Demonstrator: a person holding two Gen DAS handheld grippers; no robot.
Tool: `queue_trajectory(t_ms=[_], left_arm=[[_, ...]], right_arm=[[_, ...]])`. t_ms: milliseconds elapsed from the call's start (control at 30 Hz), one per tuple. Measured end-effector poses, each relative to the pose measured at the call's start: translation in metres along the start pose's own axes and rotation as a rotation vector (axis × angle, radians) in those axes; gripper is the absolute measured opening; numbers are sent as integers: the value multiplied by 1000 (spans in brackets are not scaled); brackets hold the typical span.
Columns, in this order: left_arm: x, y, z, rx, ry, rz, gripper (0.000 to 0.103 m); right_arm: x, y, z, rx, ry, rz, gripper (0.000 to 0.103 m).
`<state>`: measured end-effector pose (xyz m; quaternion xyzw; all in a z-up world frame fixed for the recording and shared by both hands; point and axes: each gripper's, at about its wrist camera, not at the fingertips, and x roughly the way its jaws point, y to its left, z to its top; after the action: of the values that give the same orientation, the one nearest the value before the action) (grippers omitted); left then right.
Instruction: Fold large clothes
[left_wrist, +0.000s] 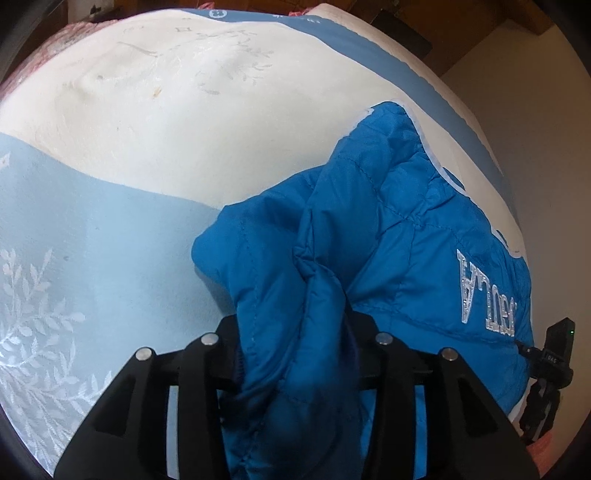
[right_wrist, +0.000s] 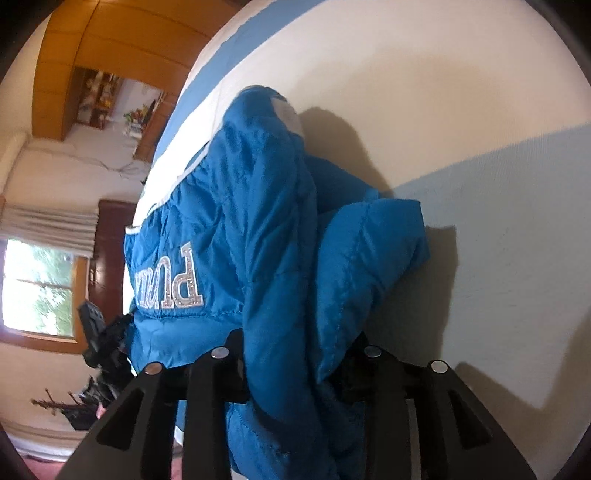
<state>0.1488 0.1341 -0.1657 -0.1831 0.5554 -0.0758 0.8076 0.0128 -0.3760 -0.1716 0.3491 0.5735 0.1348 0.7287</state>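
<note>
A blue quilted jacket (left_wrist: 388, 229) with silver lettering lies bunched on the bed cover (left_wrist: 147, 155). A thick fold of it runs back between the fingers of my left gripper (left_wrist: 295, 343), whose jaws stand apart around the padding; the fingertips are hidden by cloth. In the right wrist view the same jacket (right_wrist: 258, 221) rises in a heap, and another fold passes between the fingers of my right gripper (right_wrist: 295, 354), jaws likewise apart with a dark gap beside the cloth. The right gripper's black body (left_wrist: 550, 369) shows at the jacket's right edge.
The cover is cream with pale blue bands and a white leaf print (left_wrist: 40, 332). The bed's edge (left_wrist: 491, 122) drops off at the right. Beyond it are a window (right_wrist: 37, 288), wooden cabinets (right_wrist: 74, 55) and dark clutter on the floor (right_wrist: 88, 402).
</note>
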Motion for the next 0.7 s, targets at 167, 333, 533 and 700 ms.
queue_trajectory(t_ms=[167, 333, 533, 700], left_arm=[[-13, -3, -4, -24, 9, 28, 46], [-53, -10, -8, -44, -52, 84, 50], [-99, -56, -22, 83, -164, 160, 50], [-81, -104, -42, 219, -150, 150, 51]], right_arm=[[-12, 21, -5, -52, -14, -125, 48], [-44, 60, -22, -197, -96, -330, 49], [-57, 122, -41, -386, -164, -352, 49], [-25, 130, -51, -446, -91, -344, 48]])
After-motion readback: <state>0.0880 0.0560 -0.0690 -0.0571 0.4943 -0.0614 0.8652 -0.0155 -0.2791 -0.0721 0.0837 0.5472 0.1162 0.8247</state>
